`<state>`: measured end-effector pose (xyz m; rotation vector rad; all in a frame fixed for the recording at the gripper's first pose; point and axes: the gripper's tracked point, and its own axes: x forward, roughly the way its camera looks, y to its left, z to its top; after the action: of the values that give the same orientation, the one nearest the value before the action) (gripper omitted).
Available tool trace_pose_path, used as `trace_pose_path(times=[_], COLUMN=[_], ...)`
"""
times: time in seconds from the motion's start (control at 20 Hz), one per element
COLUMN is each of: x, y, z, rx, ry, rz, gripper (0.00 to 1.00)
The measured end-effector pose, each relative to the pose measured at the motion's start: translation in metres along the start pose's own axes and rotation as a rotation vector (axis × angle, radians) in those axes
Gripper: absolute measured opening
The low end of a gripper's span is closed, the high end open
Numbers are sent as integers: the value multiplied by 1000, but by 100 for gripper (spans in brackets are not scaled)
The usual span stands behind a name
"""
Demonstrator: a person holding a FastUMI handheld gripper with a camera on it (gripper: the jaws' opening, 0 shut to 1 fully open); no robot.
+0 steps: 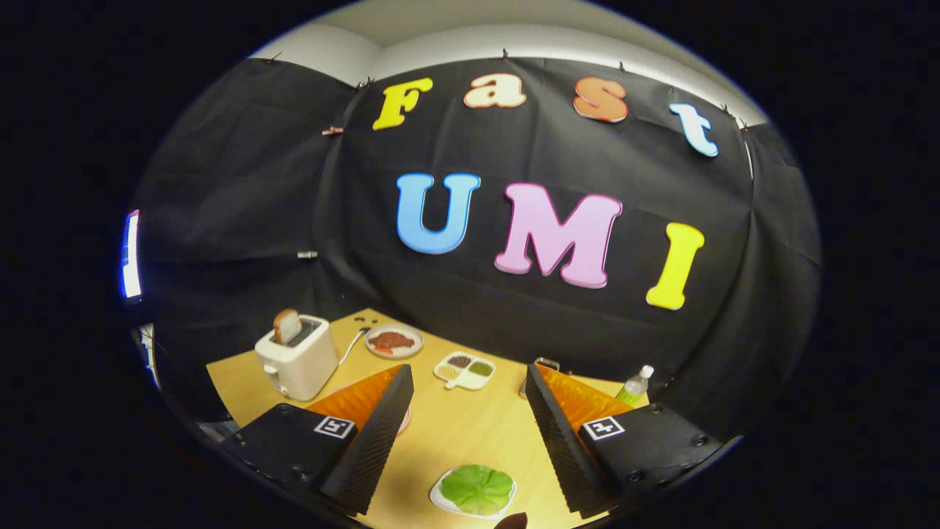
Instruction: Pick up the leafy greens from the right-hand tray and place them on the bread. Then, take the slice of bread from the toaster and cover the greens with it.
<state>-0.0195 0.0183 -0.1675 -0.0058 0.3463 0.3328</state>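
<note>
Green leafy greens [478,488] between spread fingers of gripper [465,386]; pink plate [403,421] mostly hidden.

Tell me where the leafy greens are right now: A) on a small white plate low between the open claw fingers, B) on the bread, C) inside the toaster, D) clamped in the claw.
A: the leafy greens lie on a small white plate on the table, between the fingers of the open claw, which touches nothing.
</note>
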Motion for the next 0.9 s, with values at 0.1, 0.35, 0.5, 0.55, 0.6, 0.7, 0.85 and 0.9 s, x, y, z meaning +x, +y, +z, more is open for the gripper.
trace_pose_path(times=[0.1, 0.35, 0.5, 0.55, 0.6, 0.7, 0.85, 0.9], x=[7, 24, 34, 36, 39, 45, 57, 61], y=[1, 2, -2, -6, -8, -13, -14, -15], z=[-52, -158, -208, -224, -238, -265, -290, -297], rx=[9, 38, 45, 49, 51, 50, 59, 55], ry=[97, 305, 400, 434, 468, 535, 595, 614], rz=[23, 71, 84, 83, 86, 85, 91, 93], gripper=[95, 91, 89, 89, 89, 89, 88, 87])
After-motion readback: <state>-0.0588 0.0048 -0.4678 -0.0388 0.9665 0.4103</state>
